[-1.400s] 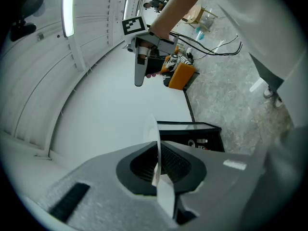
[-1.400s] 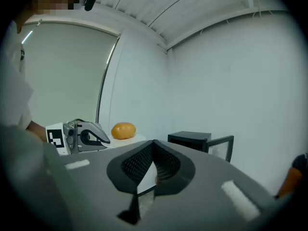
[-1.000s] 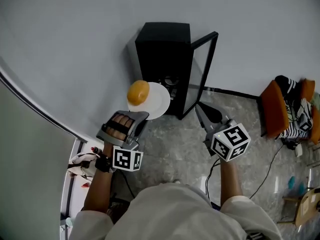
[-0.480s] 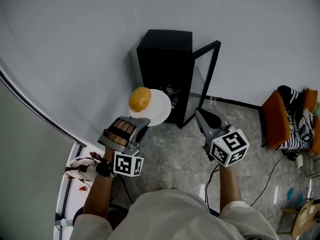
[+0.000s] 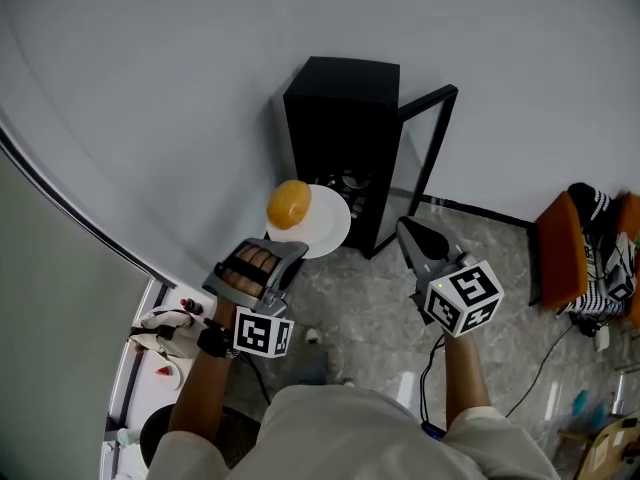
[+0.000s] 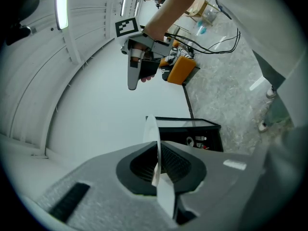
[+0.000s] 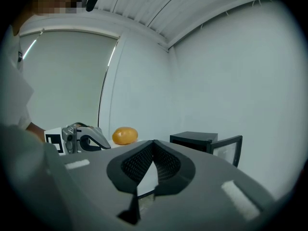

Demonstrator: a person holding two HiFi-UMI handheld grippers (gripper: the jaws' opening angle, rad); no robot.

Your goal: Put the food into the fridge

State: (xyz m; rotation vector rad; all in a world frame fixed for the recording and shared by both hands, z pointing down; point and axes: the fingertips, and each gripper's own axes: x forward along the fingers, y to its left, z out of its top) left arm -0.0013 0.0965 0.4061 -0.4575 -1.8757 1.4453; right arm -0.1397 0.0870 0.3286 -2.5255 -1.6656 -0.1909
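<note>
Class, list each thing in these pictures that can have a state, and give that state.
Fridge door: open.
Plate: held by its rim in the air.
Orange-yellow food: resting on the plate.
Left gripper: fingers shut on the plate's rim.
Right gripper: fingers together, holding nothing.

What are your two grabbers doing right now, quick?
Left gripper: closed on the rim of the white plate, which carries a round orange food.
Right gripper: closed, nothing between its jaws.
</note>
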